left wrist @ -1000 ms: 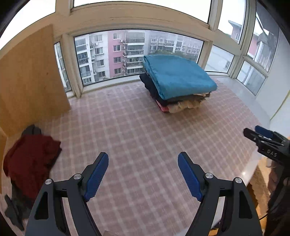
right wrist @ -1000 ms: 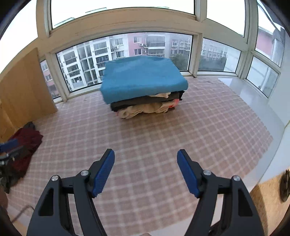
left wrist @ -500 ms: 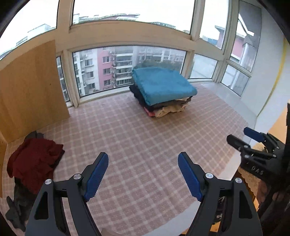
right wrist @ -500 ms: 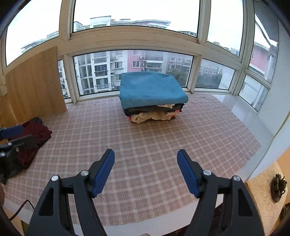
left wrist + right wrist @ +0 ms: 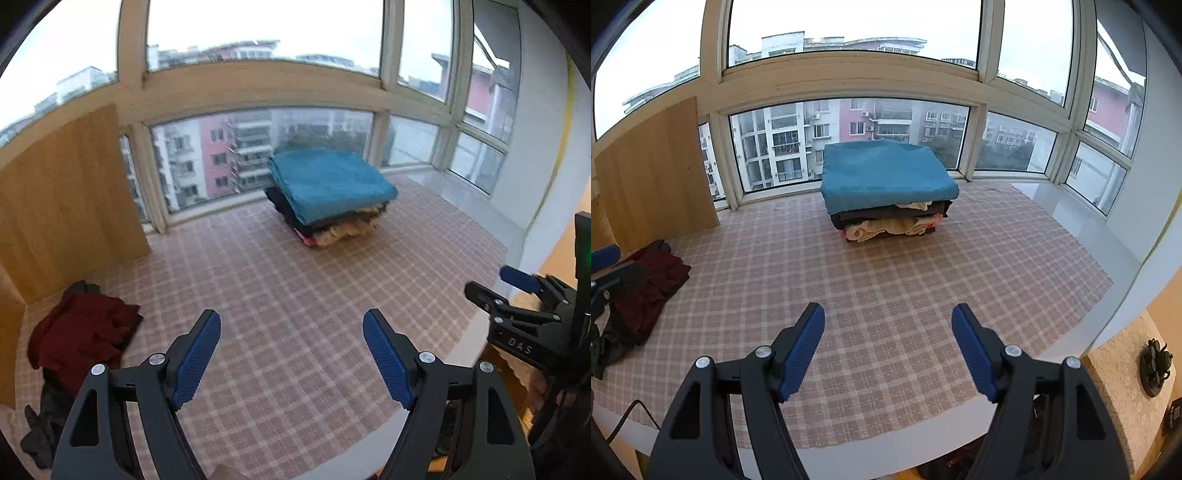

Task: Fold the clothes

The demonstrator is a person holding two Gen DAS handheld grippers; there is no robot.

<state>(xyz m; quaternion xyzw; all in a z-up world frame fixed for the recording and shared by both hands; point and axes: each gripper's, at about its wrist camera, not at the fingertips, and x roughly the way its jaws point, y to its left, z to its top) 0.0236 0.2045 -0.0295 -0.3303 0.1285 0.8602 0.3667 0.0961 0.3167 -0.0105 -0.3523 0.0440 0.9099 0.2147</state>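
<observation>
Folded stack (image 5: 888, 192) sitting upper centre of frame by the window, teal piece (image 5: 328, 182) lying flat on top, dark, cream and pink layers showing beneath. Crumpled dark red garment (image 5: 79, 334) lying unfolded at lower left of frame, grey piece (image 5: 38, 428) trailing below it.

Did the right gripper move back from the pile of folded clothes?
Yes. The right gripper pulled back: the folded pile by the window looks smaller and farther off than a second ago.
</observation>
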